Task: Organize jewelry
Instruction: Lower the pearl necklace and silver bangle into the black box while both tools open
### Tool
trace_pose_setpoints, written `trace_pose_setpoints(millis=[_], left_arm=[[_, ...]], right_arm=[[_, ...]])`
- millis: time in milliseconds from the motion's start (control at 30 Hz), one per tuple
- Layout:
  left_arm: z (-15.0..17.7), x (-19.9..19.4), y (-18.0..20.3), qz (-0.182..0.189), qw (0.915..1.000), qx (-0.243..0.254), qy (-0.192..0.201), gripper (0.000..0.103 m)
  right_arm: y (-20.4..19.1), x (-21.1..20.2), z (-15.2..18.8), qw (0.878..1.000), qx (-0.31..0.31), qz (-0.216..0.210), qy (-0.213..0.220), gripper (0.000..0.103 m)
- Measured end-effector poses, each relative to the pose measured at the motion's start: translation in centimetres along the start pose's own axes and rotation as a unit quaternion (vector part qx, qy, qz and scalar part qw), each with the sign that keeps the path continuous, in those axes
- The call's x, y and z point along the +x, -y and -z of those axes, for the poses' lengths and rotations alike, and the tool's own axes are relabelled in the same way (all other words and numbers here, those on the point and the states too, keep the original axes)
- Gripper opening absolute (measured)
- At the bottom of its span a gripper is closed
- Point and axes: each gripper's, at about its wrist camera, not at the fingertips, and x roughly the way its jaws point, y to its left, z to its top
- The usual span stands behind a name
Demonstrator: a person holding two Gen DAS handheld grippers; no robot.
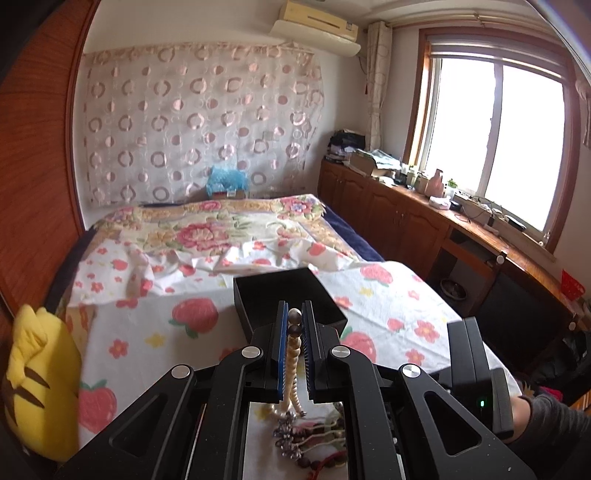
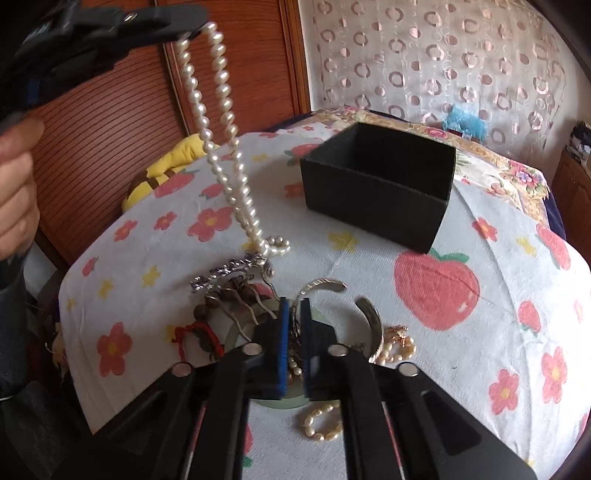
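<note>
Left gripper (image 2: 192,31), raised at upper left, jaws clamped on a pearl necklace (image 2: 216,122); the doubled strand hangs from between the fingers, its lower end resting on the flowered bedsheet (image 2: 480,236) by the jewelry pile (image 2: 236,295). Right gripper (image 2: 294,306), fingers closed together with thin chains pinched between the blue pads, sits low over the pile. An open black box (image 2: 376,184) stands beyond, apart from both.

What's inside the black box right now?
Nothing visible: the black box shows only dark inner walls. Its near wall hides the floor, so something flat there can't be ruled out.
</note>
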Motion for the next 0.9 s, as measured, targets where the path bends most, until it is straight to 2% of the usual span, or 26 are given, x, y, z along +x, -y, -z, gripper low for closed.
trace_pose_setpoints(millis=[300,500,733,900], left_arm=[[-2.9,0.0,0.5,-0.005,0.9998,0.009,0.02,0.007],[-5.5,0.0,0.6,-0.015,0.9992,0.015,0.034,0.007],[-9.0,0.4,0.1,-0.024,0.9978,0.021,0.058,0.007],[-11.3,0.8,-0.1,-0.025,0.997,0.024,0.069,0.007]], right_arm=[[1.2,-2.0,-1.8,0.999,-0.009,0.013,0.032,0.005],[3.0,-3.0,-5.0,0.998,-0.016,0.026,0.06,0.005],[4.7,-2.3,-8.9,0.994,-0.04,0.043,0.09,0.005],[5.7,-0.8,-10.7,0.993,-0.05,0.047,0.095,0.005]])
